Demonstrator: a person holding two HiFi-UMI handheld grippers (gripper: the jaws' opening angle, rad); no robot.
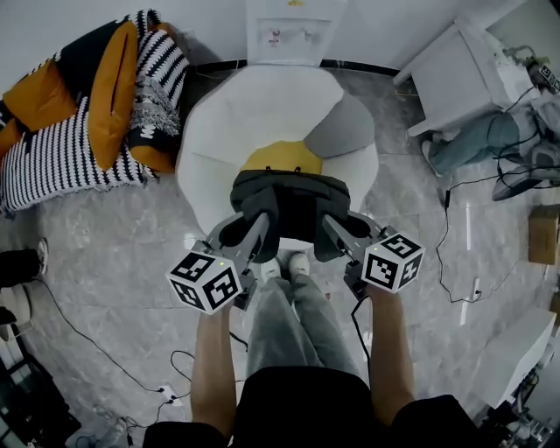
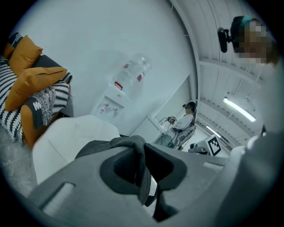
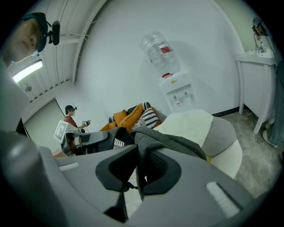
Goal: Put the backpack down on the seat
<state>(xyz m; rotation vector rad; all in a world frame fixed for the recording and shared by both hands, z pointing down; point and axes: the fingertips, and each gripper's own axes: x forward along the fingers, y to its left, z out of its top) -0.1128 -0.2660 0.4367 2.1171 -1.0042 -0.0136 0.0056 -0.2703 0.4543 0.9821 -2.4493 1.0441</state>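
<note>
The left gripper (image 2: 143, 167) is clamped on a fold of dark grey fabric, and the right gripper (image 3: 138, 172) is pinched on a similar fold, so both are grasping the backpack (image 1: 293, 199) by its upper edge, one on each side. The pack hangs between them over the front edge of the seat (image 1: 226, 122), a round white armchair with a grey side panel. Whether its base already touches the cushion cannot be told from here. A yellow patch (image 1: 282, 157) shows just beyond the dark fabric, toward the seat's middle (it may be a panel of the pack or something lying on the seat; the views do not settle it). To do this step well, I judge that both hands should carry the load further in, past the seat's front lip, so that its weight lands on the flat middle and not on the rim, where it could tip off toward the person's shoes (image 1: 289, 262) just in front of the seat. The two grips should sink level with each other so that the pack settles upright, its back leaning toward the seat's backrest. Only once the fabric slackens between the pads should the jaws let go, both together. The water dispenser (image 1: 293, 26) behind the seat and the striped and orange cushions (image 1: 87, 105) off to its left are well apart from this path.
</note>
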